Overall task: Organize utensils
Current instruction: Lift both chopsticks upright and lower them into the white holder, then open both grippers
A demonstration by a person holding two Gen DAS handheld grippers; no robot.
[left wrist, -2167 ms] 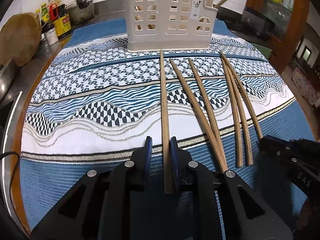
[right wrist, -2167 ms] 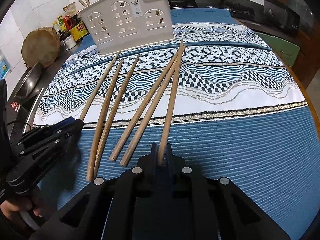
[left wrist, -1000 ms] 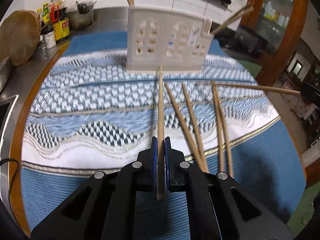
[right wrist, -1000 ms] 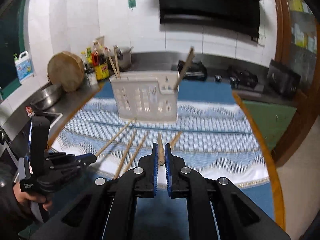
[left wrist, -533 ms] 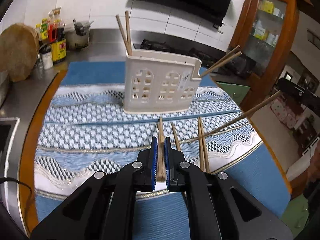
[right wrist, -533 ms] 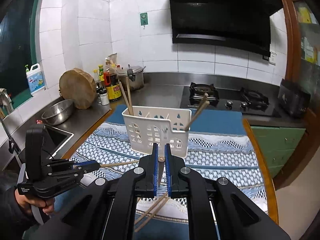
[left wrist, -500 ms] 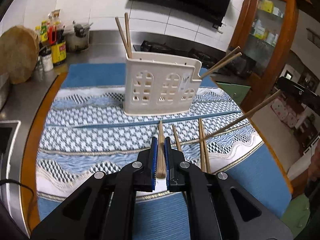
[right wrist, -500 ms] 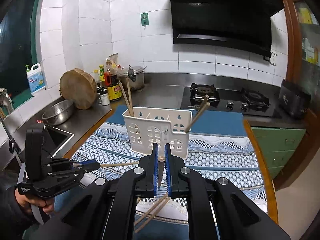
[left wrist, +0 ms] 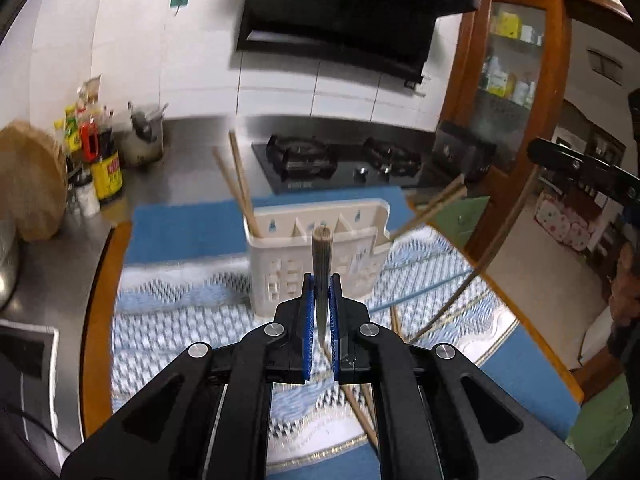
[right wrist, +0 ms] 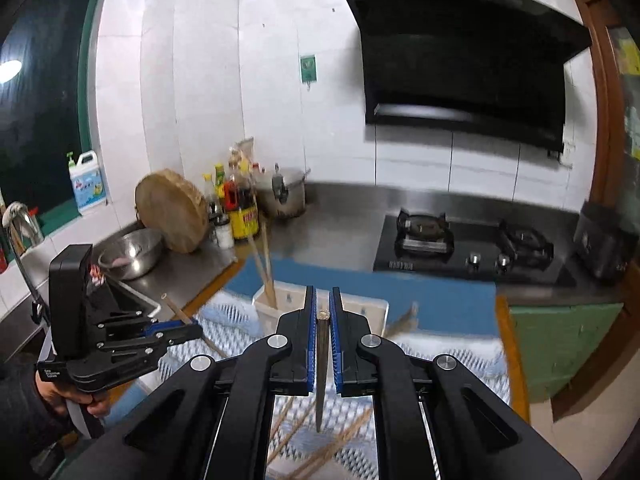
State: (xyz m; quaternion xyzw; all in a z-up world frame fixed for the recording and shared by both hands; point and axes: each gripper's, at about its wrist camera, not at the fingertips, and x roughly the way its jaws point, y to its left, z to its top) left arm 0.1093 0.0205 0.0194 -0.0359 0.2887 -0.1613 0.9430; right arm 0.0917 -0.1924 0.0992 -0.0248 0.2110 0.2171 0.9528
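Observation:
My left gripper [left wrist: 320, 292] is shut on a wooden chopstick [left wrist: 321, 256] that I see almost end-on, raised in front of the white utensil holder [left wrist: 276, 276]. My right gripper [right wrist: 322, 304] is shut on another chopstick [right wrist: 321, 364], which hangs down between the pads above the holder [right wrist: 372, 310]. In the left wrist view the right gripper [left wrist: 580, 168] appears at the upper right, its chopstick [left wrist: 492, 256] slanting down. The right wrist view shows the left gripper [right wrist: 176, 330] lower left. Two chopsticks [left wrist: 240, 184] stand in the holder's left compartment. Several loose chopsticks [left wrist: 360, 412] lie on the cloth.
A blue and white patterned cloth [left wrist: 180, 304] covers the table. Behind it are a gas stove [right wrist: 460, 248], a steel pot [right wrist: 284, 196], bottles [right wrist: 236, 208], a round wooden block [right wrist: 172, 210] and a steel bowl [right wrist: 130, 256]. A person's hand [right wrist: 52, 394] grips the left tool.
Both grippers have risen with their chopsticks, lifting them clear of the cloth. The views now look down over the holder's open top instead of at its front.

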